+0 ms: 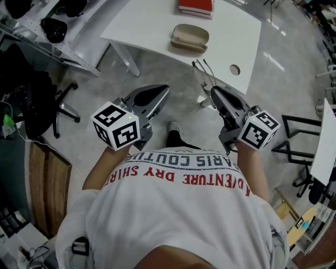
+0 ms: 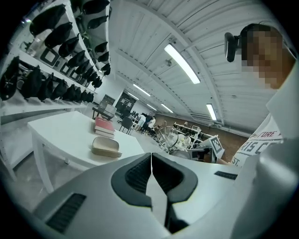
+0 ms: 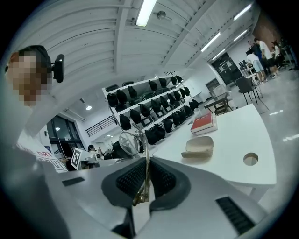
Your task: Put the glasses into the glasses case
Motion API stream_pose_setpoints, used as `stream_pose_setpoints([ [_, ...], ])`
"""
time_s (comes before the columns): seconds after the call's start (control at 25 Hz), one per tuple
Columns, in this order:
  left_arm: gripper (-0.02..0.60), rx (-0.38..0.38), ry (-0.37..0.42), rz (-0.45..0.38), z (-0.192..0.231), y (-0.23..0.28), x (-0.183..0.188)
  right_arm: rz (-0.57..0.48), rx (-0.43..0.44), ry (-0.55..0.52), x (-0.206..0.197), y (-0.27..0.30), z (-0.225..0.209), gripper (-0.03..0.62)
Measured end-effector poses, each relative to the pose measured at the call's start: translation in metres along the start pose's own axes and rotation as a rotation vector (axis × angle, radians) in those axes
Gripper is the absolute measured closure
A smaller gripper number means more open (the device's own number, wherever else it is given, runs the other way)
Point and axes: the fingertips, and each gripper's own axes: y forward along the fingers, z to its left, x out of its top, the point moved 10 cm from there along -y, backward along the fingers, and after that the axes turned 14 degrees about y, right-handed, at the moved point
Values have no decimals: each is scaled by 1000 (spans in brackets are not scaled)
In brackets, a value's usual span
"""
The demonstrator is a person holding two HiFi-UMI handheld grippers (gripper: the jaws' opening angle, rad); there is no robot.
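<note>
Ideally the right gripper [image 1: 213, 90], clamped on the glasses [image 3: 128, 142], waits while the closed, empty left gripper [image 1: 166, 88] opens the glasses case [image 1: 190, 38].

A beige clamshell glasses case [image 1: 189, 38] is lying on the white rectangular table [image 1: 152, 29]. A red hardcover book [image 1: 196, 7] is sitting behind it at the far edge, and a round cable hole [image 1: 234, 69] is sitting nearer and to its right. The thin wire-framed glasses [image 3: 128, 143] are hanging just before the table's near edge, pinched in the right gripper [image 1: 214, 90]. The left gripper [image 1: 167, 88] is hovering to its left, and a metal shelving rack [image 1: 58, 31] is standing left of the table.
</note>
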Motion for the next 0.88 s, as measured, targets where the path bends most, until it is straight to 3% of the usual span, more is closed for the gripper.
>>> stream_pose_setpoints([
  [0.44, 552, 16, -8, 62, 52, 76, 28, 41, 38, 28, 60, 40, -61, 556],
  [0.88, 552, 13, 17, 63, 78, 112, 42, 43, 26, -29, 92, 55, -84, 557],
])
